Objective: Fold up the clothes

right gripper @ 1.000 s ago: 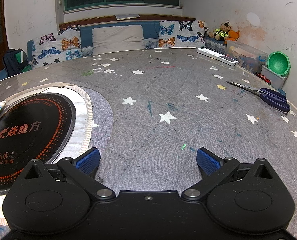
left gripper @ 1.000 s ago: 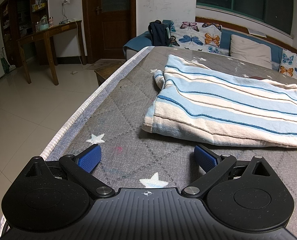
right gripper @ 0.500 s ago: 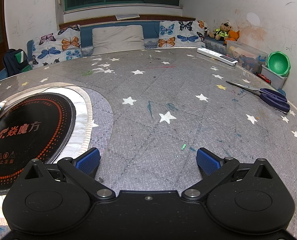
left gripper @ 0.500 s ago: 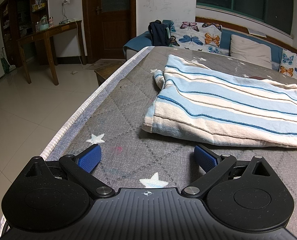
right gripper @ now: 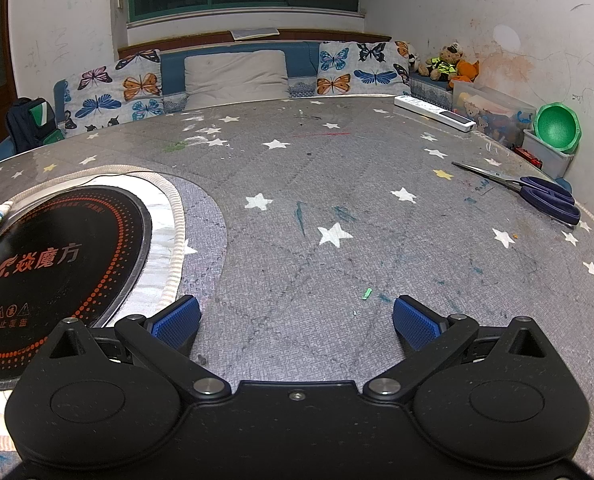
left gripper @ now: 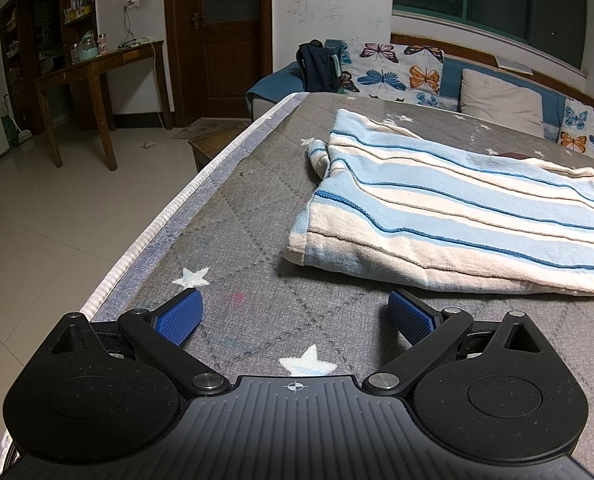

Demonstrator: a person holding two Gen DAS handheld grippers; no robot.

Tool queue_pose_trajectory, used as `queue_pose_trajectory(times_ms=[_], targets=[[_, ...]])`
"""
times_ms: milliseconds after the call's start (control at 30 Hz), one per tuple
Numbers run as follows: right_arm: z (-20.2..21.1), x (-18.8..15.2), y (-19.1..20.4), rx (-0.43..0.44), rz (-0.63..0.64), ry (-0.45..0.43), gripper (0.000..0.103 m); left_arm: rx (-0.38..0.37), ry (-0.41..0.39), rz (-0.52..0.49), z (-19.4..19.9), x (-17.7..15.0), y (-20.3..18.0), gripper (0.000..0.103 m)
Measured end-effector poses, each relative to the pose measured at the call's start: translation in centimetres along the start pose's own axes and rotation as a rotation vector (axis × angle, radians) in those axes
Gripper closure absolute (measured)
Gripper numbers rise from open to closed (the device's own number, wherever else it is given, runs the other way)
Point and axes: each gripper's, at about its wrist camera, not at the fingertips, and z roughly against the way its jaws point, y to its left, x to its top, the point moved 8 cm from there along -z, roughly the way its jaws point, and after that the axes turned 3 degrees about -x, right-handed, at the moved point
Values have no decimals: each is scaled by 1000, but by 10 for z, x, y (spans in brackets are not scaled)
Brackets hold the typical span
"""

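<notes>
In the left wrist view, the left gripper (left gripper: 295, 314) sits at the bottom centre of the frame with its blue pads spread wide and nothing between them, low over the grey star-print table cover (left gripper: 233, 216). Just ahead and to the right lies the striped garment (left gripper: 449, 220), a cream and light-blue knit already doubled over, its nearest hem close to the right pad but not touching it. The table edge (left gripper: 169, 216) runs up the left of the frame, so a pull toward that side could, I judge, drag the cloth off onto the tiled floor; a pinch that catches only the top layer would likely peel the fold open rather than carry it. In the right wrist view, the right gripper (right gripper: 297, 316) is equally wide open and empty at the bottom centre, with only a sliver of the garment at the far left edge. Beside its left pad is a black induction cooktop (right gripper: 57, 264) set in a round opening in the cover; reaching left across it risks snagging cloth on that rim. Further right, scissors (right gripper: 537, 194) lie near the table's edge, well apart from the gripper, and could catch fabric swept that way. At the upper right, a clear plastic bin (right gripper: 493, 116) holds small toys, and a green bowl (right gripper: 557, 128) rests tilted in a pale tub.
</notes>
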Motion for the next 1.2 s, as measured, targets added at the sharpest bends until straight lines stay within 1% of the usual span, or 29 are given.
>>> queue_pose_trajectory(times_ms=[1200], targets=[[0,0,0,0,0,0,0,0,4,0,0,0,0,1]])
